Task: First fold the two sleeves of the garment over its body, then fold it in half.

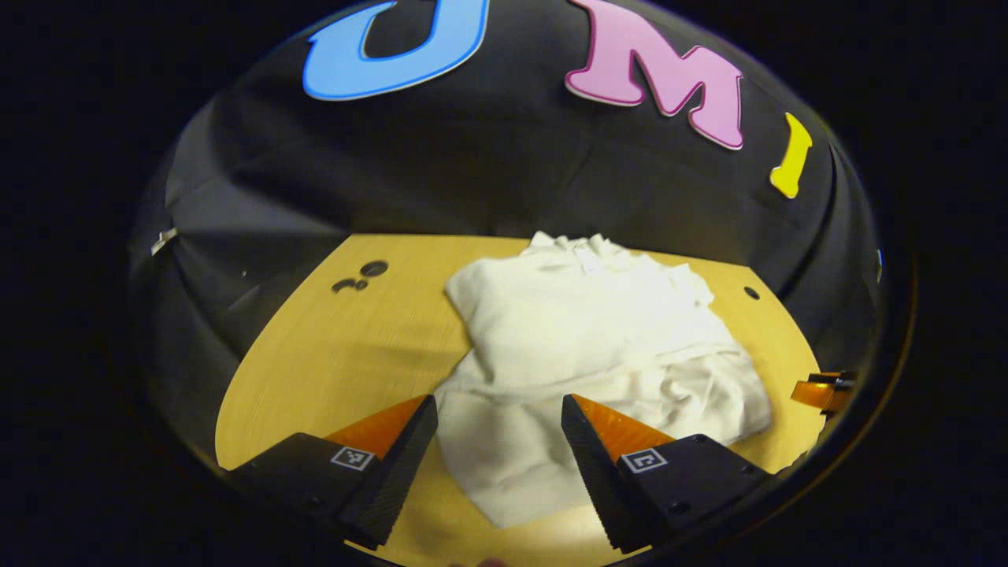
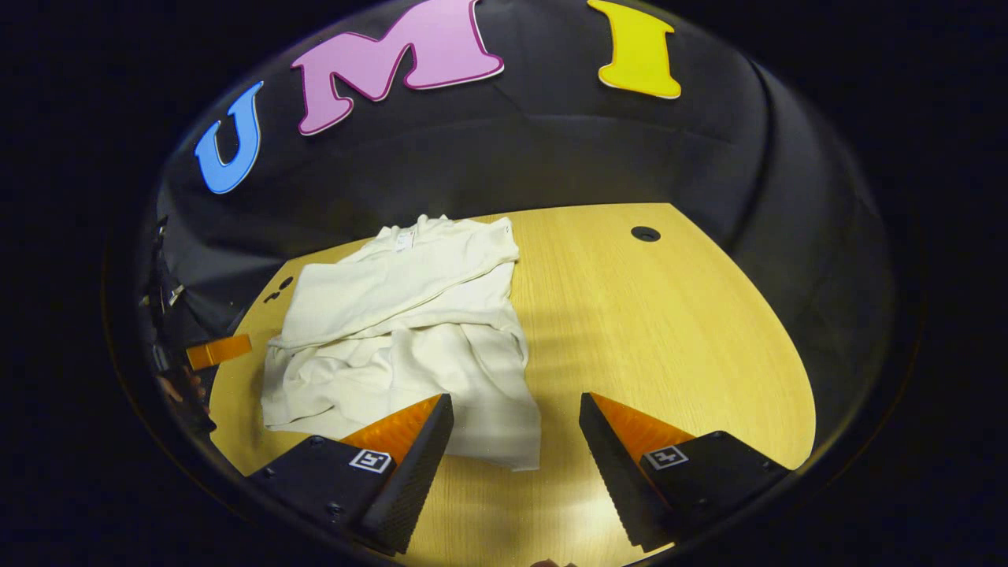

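I hold my left gripper (image 1: pixel 499 411) and right gripper (image 2: pixel 516 409) wide open and empty above the near hem of the cream knit garment (image 1: pixel 583 346), lying sleeves-in on the round wooden table (image 2: pixel 669 331), ready, I judge, for halving.

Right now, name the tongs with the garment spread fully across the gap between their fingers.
The left tongs: the white garment spans their open gap. At the right tongs, only its corner reaches in; bare table shows beside it.
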`<action>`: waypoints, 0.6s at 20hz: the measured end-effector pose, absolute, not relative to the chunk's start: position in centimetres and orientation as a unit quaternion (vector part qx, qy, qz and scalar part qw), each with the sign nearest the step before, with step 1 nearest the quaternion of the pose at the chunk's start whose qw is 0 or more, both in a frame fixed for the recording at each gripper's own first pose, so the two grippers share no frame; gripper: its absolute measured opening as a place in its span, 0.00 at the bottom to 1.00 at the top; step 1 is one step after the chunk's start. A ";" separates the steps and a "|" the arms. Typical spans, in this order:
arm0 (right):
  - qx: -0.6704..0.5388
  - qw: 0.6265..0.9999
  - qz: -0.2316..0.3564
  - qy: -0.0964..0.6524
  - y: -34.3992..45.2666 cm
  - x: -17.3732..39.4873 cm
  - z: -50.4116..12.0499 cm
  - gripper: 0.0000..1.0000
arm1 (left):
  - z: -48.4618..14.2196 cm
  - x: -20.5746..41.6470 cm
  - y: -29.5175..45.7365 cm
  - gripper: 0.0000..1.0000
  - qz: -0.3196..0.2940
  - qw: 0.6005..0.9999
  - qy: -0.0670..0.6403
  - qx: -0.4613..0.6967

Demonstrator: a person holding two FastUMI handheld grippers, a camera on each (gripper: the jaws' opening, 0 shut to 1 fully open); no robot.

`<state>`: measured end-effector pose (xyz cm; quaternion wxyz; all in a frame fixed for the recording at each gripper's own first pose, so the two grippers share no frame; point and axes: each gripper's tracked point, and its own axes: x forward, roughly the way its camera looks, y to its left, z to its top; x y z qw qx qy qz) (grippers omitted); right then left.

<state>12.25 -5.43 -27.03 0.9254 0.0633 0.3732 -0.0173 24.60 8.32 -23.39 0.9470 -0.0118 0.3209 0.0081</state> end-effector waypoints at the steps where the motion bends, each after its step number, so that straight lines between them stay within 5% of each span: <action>1: 0.063 0.923 -0.015 0.380 -5.2 12.3 -27.7 0.99 | -24.6 23.7 9.0 0.98 0.015 0.943 0.332 -0.013; 12: 0.065 0.895 -0.019 0.441 -3.8 13.1 -34.1 0.99 | -32.0 20.5 7.9 0.98 0.010 0.914 0.406 -0.013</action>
